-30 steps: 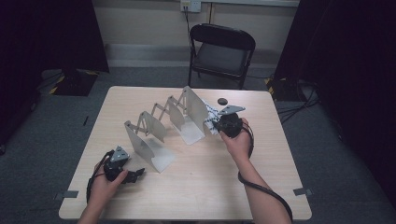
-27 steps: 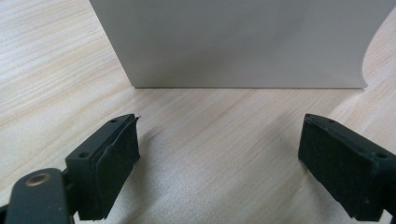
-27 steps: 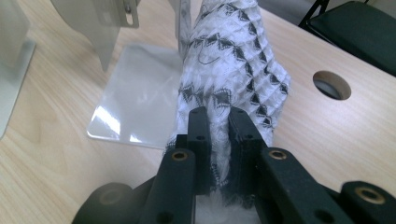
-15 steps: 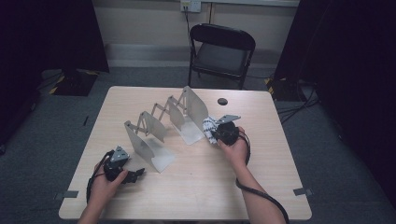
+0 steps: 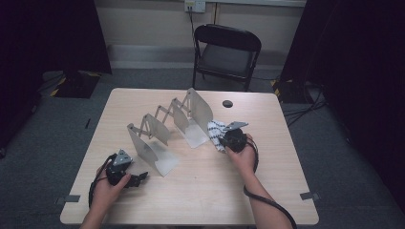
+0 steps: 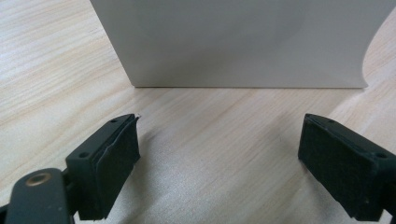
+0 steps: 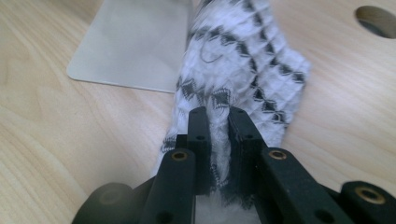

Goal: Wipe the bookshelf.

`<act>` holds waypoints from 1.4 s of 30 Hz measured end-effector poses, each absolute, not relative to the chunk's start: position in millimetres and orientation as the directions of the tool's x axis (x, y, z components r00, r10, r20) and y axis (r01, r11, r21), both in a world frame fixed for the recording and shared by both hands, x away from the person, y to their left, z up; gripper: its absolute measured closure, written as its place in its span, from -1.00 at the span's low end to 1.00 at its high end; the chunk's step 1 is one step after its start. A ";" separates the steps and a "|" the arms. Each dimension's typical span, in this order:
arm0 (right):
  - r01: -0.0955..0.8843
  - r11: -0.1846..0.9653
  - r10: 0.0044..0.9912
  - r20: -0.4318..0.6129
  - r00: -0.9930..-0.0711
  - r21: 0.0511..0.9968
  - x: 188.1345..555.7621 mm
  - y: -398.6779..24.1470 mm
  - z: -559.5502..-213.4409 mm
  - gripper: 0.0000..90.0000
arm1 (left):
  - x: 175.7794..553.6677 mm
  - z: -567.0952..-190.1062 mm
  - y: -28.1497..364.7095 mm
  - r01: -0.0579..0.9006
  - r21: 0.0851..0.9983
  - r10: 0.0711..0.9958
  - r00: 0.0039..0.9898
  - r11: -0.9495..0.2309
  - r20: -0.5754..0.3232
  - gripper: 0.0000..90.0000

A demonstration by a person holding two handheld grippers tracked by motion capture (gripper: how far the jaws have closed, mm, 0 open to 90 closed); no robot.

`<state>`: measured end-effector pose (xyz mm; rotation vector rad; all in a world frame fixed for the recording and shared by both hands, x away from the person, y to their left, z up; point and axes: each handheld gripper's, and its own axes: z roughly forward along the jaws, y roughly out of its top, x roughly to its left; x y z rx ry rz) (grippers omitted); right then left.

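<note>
The cloth (image 7: 243,70), white with a black diamond pattern, is pinched in my right gripper (image 7: 219,116): its jaws stand narrow with a fold of the fabric squeezed between the pads. In the high view the cloth (image 5: 216,133) lies bunched on the bench (image 5: 267,200) at about three o'clock from the expanding rack (image 5: 165,129), touching or just beside the foot plate of its far panel. Whether the cloth rests fully on the wood or partly on that plate I cannot tell. The right gripper (image 5: 225,138) is low over the bench, just at the near end of the cloth.

So I judge the grasp as done: the cloth is picked up at one end, yet most of it sits crumpled on the surface. What is left, as I read it, is getting the cloth onto or between the rack's upright panels, and none of it hangs there now. The rack itself stands pulled open, with its scissor links spread between the panels.

My left gripper (image 5: 136,179) rests at about seven o'clock from the rack, near its closest panel. Its jaws stand wide with nothing between them, and they face the foot of that near panel (image 6: 233,42) just ahead, not touching it. A small dark round spot (image 5: 228,103) sits on the bench at twelve o'clock from the cloth, well apart.
</note>
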<state>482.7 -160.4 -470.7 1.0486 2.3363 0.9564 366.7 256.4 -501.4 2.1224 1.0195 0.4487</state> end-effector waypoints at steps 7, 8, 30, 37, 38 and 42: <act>0.443 0.444 0.788 -0.103 -0.607 0.779 481.2 -178.2 -422.8 0.80 | 366.7 -501.3 256.4 0.527 0.738 0.781 0.625 -0.421 -0.001 -0.73; 0.435 0.440 0.790 -0.109 -0.603 0.786 481.7 -179.5 -414.2 0.80 | 366.8 -501.3 256.5 0.526 0.738 0.779 0.627 -0.423 0.001 -0.73; 0.324 0.441 0.766 -0.163 -0.622 0.837 501.3 -149.3 -345.2 0.80 | 366.8 -501.3 256.4 0.527 0.738 0.780 0.626 -0.422 -0.001 -0.73; 0.305 0.454 0.750 -0.175 -0.638 0.837 500.5 -143.1 -343.7 0.80 | 366.8 -501.3 256.4 0.527 0.738 0.780 0.625 -0.421 -0.001 -0.73; 0.304 0.458 0.748 -0.178 -0.639 0.835 500.3 -142.4 -344.3 0.80 | 366.7 -501.3 256.4 0.527 0.738 0.780 0.625 -0.421 -0.001 -0.73; 0.303 0.472 0.741 -0.186 -0.645 0.828 500.5 -139.6 -349.5 0.80 | 366.7 -501.4 256.4 0.527 0.738 0.781 0.625 -0.421 -0.001 -0.73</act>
